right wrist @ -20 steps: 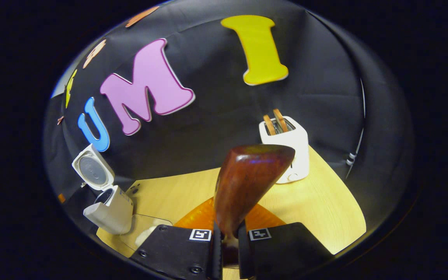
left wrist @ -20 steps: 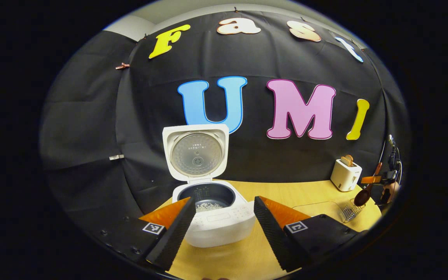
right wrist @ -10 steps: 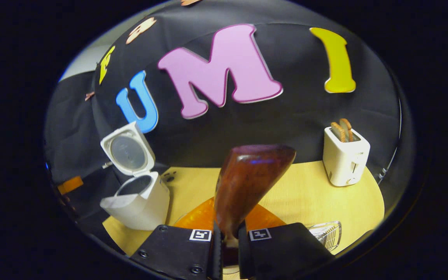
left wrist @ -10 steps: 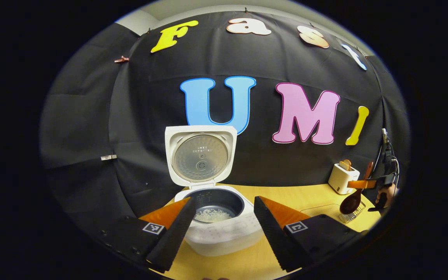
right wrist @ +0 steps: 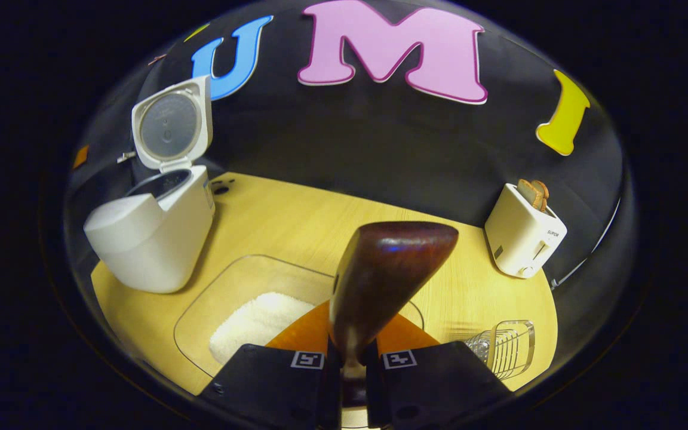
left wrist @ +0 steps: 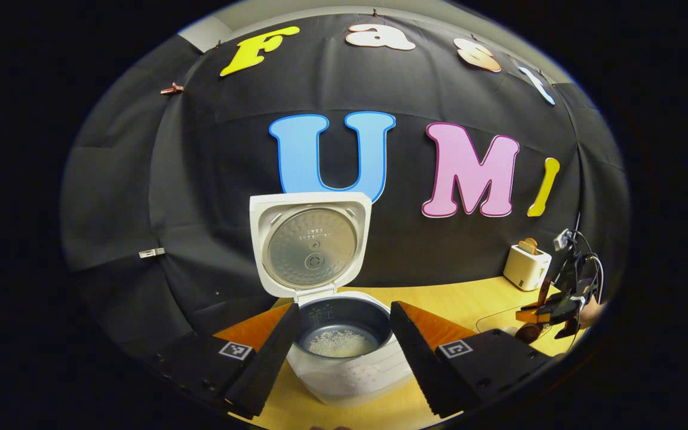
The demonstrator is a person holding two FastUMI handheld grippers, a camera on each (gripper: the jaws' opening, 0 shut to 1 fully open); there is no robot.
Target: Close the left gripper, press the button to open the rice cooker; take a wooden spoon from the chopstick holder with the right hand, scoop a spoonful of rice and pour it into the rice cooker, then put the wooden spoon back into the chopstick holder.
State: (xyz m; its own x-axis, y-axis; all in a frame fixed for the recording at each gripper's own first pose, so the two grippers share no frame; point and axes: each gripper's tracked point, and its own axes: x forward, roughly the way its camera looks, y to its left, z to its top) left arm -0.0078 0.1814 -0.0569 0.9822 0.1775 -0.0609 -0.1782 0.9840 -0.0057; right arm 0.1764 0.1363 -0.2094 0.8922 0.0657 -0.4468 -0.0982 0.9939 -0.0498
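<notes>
While my right hand-held gripper [right wrist: 349, 364] pinches the dark, glossy wooden spoon [right wrist: 383, 280] by its handle above the clear rice tray [right wrist: 248, 286], my left hand-held gripper [left wrist: 338, 352] hangs wide open before the white rice cooker [left wrist: 344, 352], lid up, on the table [right wrist: 296, 221].
</notes>
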